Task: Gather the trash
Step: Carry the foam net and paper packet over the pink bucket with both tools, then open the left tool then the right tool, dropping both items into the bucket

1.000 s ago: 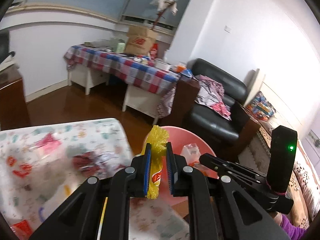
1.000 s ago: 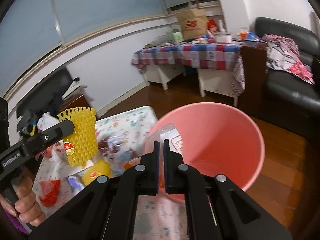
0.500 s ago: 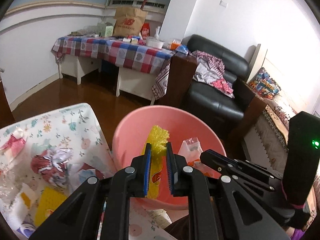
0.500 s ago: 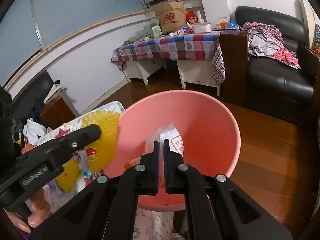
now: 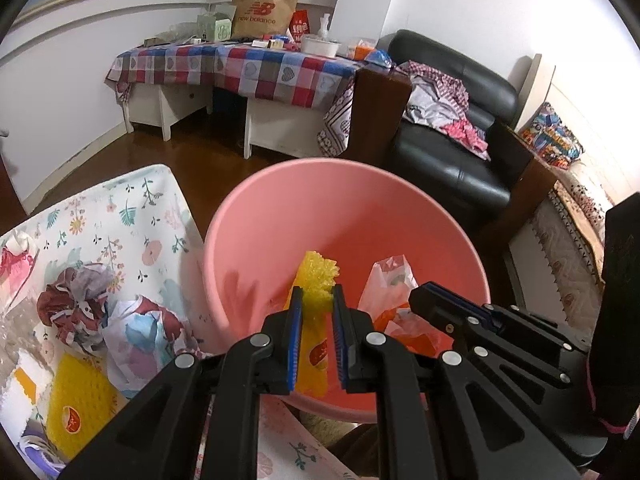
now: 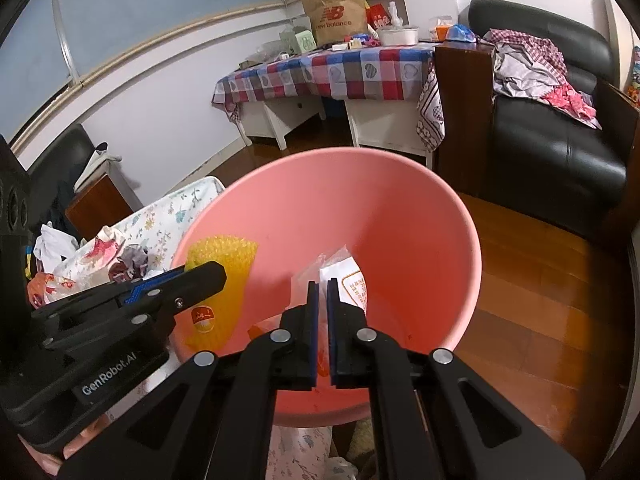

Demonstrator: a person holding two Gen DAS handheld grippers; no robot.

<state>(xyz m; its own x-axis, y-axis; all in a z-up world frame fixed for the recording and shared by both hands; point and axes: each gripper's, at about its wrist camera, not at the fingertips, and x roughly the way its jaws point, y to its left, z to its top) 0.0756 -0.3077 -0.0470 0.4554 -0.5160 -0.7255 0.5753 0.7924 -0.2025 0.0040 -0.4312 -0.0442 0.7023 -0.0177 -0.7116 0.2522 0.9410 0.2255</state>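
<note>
- Left wrist view shows the left gripper with its fingers clenched on a yellow foam-net fruit sleeve with a red sticker, held over the mouth of the round pink plastic bucket.
- The sleeve is light and springy; if the fingers let go while it hangs near the near rim, I reckon it could catch on the edge and flop out onto the table with the floral cloth.
- The right gripper has its fingers pinched tight on a thin clear plastic wrapper with a white printed label, also over the bucket. Film like that may cling to the blue pads and not drop when they open.
- Both tools crowd the same opening, nearly touching in the right wrist view; a bump could knock one piece loose early or tip the bucket, which seems to sit at the table's edge, though its base is hidden.
- More trash waits on the table: a crumpled red, white and blue paper ball and a second yellow foam sleeve, which a sweeping arm might drag off.
</note>
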